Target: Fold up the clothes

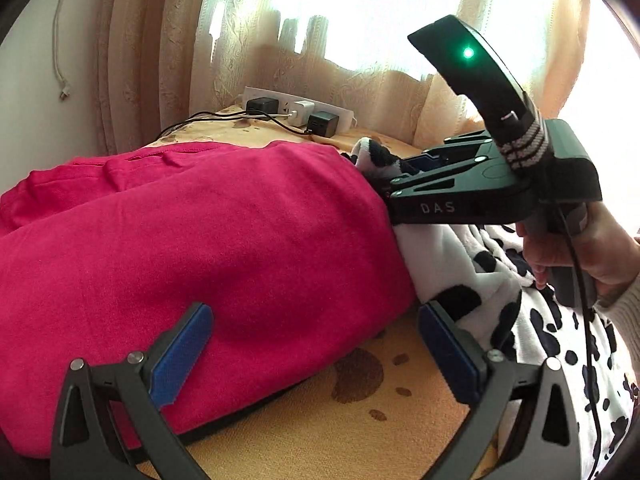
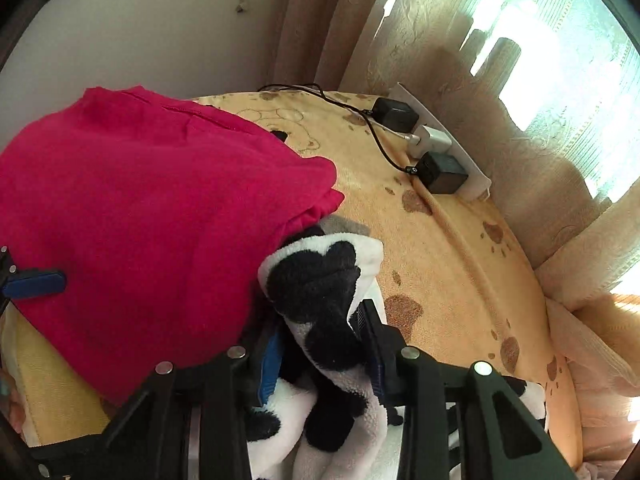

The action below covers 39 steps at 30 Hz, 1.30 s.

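Observation:
A crimson red garment [image 1: 200, 240] lies bunched on the yellow bed sheet [image 1: 360, 420]. A black-and-white cow-print fleece [image 2: 320, 280] sticks out from under its right edge. My right gripper [image 2: 322, 352] is shut on a thick fold of that fleece, which fills the gap between its blue pads. In the left wrist view the right gripper [image 1: 394, 186] reaches in from the right, held by a hand [image 1: 592, 248], its tips hidden at the red garment's edge. My left gripper [image 1: 316, 344] stands open low over the red garment's near edge and holds nothing.
A white power strip [image 2: 432, 152] with black and white chargers and cables lies at the far edge of the bed, below beige curtains [image 1: 160, 40] and a bright window. A white wall is at the left. More cow-print fleece [image 1: 560, 340] spreads at the right.

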Motion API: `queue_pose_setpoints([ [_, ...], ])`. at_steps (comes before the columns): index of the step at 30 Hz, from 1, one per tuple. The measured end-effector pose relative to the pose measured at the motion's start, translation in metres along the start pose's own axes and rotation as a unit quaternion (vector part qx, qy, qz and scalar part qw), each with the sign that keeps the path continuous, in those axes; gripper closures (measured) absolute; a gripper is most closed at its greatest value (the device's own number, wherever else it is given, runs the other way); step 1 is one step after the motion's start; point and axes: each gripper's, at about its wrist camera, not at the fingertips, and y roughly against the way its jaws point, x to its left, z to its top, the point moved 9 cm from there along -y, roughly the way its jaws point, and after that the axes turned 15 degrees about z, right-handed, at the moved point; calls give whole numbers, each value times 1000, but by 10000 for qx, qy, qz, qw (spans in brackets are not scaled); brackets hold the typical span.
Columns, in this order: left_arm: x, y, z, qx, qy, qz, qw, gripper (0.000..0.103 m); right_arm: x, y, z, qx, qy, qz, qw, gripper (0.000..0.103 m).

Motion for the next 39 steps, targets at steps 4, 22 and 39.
queue_pose_setpoints([
  [4,-1,-2,1,14,-27,71,10000,0,-7,4,6,-160,-127,-18,9998,87],
  [22,-48,-4,30,103,-36,-254,9996,0,-135,269,-60,-2783,-1911,-1548,9285,94],
  [39,-165,-18,46,-159,-1516,162,9882,0,-189,297,-381,-2526,-4530,-2058,8299,94],
])
